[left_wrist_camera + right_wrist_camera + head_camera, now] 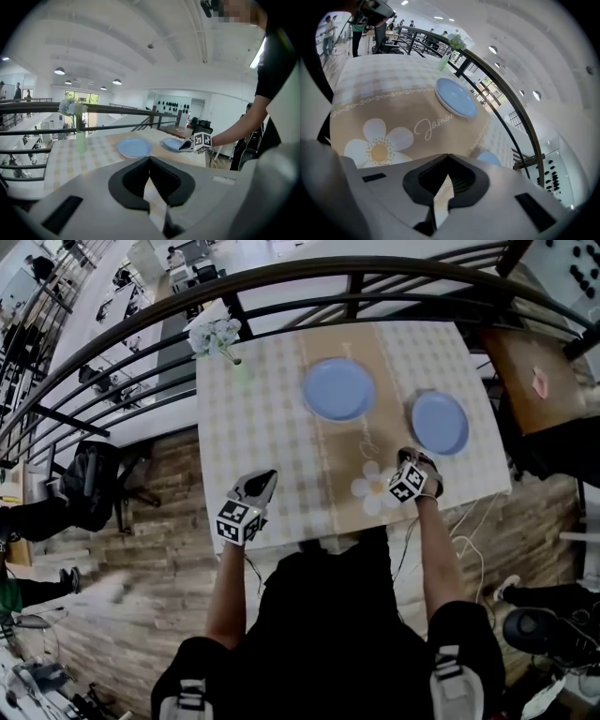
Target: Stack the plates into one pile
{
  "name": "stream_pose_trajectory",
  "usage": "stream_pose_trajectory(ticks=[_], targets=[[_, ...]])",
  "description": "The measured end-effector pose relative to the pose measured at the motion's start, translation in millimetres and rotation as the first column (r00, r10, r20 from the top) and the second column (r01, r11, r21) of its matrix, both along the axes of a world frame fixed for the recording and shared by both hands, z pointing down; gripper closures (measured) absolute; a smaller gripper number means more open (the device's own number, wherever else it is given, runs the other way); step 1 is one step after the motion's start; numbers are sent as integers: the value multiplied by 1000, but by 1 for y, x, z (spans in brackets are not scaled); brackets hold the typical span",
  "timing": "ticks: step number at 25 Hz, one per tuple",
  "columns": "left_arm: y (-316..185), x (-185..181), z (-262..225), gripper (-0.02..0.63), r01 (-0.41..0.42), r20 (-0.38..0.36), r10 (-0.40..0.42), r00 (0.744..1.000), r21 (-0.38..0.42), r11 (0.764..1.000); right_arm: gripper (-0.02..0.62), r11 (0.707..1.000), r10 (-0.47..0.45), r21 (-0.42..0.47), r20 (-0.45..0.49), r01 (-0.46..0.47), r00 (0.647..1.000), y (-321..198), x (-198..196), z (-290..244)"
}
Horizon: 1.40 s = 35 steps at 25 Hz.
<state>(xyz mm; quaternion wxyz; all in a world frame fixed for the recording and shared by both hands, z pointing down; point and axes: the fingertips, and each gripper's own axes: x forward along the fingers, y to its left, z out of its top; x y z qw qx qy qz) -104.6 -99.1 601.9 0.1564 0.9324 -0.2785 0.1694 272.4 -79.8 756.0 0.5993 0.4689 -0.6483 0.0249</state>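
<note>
Left gripper [264, 480] and right gripper [412, 460] are hovering pressed together, empty. Picking up the right blue plate [439, 423] is likely next, calling for spread jaws at its rim.

From the head we look steeply down on the whole bench [253, 418], left tool [266, 478] and right tool [417, 461] at lower centre, while each tool's camera rides close above the bench edge looking along its own jaws, and all three views share the left plate [338, 389] and right plate [439, 422].
</note>
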Motion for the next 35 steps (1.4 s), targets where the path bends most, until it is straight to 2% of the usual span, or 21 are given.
stream_pose_trajectory(ticks=[7,17,27,35], targets=[[1,58,-4,603,-15,13,15,1000,1,1000,597,999,13,-33,16,-12,1000,9,52,8],[8,105,-7,603,15,16,-15,1000,-10,1000,595,999,-26,-44,7,26,1000,18,94,16],[14,140,-4,603,29,23,-29,999,-24,999,590,997,-66,-51,9,66,998,19,120,26],[15,167,-4,603,18,32,-18,999,-19,1000,535,993,-89,-78,2,89,996,20,132,34]])
